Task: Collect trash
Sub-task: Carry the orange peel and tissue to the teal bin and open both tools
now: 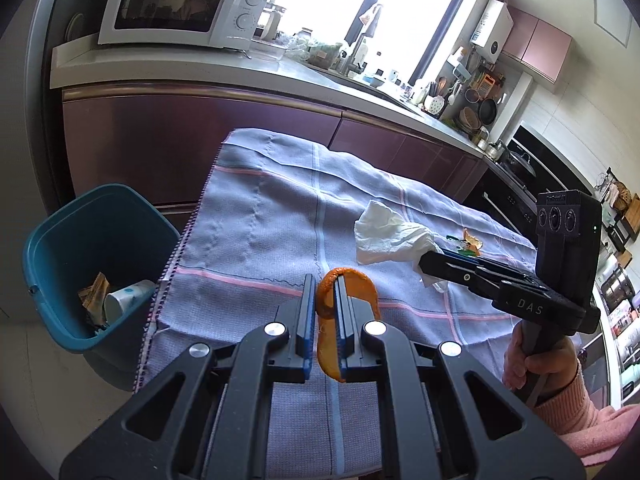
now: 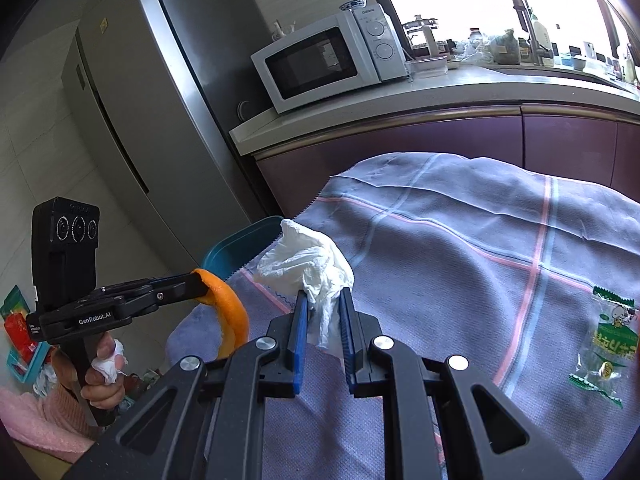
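Note:
My left gripper (image 1: 324,280) is shut on a curled orange peel (image 1: 356,284) and holds it above the checked cloth (image 1: 256,216); the peel also shows in the right wrist view (image 2: 228,304). My right gripper (image 2: 324,298) is shut on a crumpled white tissue (image 2: 308,260), lifted just above the cloth; the tissue also shows in the left wrist view (image 1: 388,236). A blue trash bin (image 1: 80,240) stands on the floor left of the table, with a paper cup (image 1: 128,296) and wrappers inside. A clear green-printed snack wrapper (image 2: 608,340) lies on the cloth at right.
A small piece of orange peel and a green scrap (image 1: 468,244) lie on the cloth beyond the right gripper. A purple cabinet with a counter (image 1: 240,68) and a white microwave (image 1: 180,4) stands behind the table. A grey fridge (image 2: 132,100) stands at left.

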The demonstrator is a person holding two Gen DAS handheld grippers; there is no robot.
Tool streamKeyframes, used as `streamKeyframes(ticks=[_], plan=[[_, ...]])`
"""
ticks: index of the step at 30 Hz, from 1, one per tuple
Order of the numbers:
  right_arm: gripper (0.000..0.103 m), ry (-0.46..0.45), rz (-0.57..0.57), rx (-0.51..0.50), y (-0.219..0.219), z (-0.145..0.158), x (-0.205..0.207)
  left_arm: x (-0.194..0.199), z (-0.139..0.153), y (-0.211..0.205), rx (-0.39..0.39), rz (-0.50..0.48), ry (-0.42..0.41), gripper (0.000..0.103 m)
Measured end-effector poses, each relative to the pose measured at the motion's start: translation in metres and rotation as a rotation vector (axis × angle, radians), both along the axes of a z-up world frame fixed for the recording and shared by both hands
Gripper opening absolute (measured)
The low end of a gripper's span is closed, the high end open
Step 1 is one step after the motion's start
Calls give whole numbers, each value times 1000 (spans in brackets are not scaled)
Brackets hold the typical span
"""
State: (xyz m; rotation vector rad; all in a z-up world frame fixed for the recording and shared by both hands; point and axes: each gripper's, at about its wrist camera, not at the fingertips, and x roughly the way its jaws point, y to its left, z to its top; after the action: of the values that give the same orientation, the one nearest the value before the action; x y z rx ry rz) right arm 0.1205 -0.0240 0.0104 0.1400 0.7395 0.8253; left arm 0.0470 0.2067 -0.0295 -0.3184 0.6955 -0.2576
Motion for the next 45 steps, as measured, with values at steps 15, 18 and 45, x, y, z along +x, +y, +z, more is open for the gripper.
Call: streamKeyframes(ticks=[15,18,45], plan=[[14,0,102,-3,53,7,8,-17,18,47,16,115,-37,9],[14,-4,122,-10,65,10,12,-18,22,56,34,143,-44,9],[14,28,236,-69,167,3,51,6,16,127,132,314,-22,9]])
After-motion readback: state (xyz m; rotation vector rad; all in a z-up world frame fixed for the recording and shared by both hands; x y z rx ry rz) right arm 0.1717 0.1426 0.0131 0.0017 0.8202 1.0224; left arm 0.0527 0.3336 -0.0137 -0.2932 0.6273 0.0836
